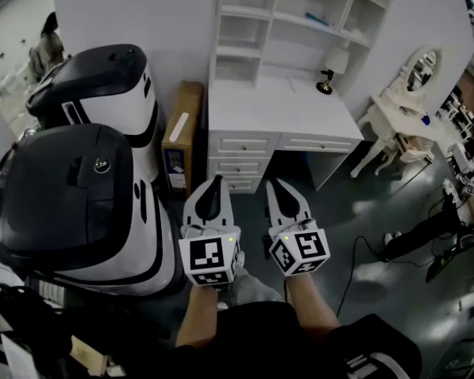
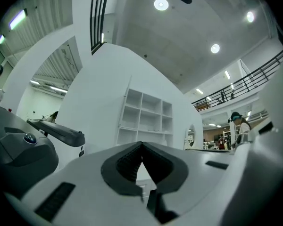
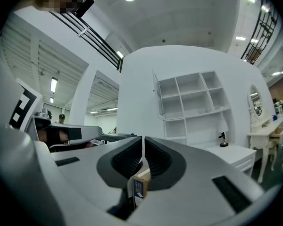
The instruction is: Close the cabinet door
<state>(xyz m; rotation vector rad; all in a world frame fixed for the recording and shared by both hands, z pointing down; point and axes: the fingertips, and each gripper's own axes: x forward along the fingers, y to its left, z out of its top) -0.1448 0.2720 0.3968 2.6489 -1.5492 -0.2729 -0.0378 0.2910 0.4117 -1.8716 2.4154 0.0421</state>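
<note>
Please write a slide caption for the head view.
Both shut, the left gripper and right gripper face a white desk.

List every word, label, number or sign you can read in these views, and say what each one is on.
No legible text in any view.
left gripper and right gripper: the cubes show black-and-white square patterns only, no words.
cardboard box: blue label, too small to read.
black hood: round emblem, too small to read.
</note>
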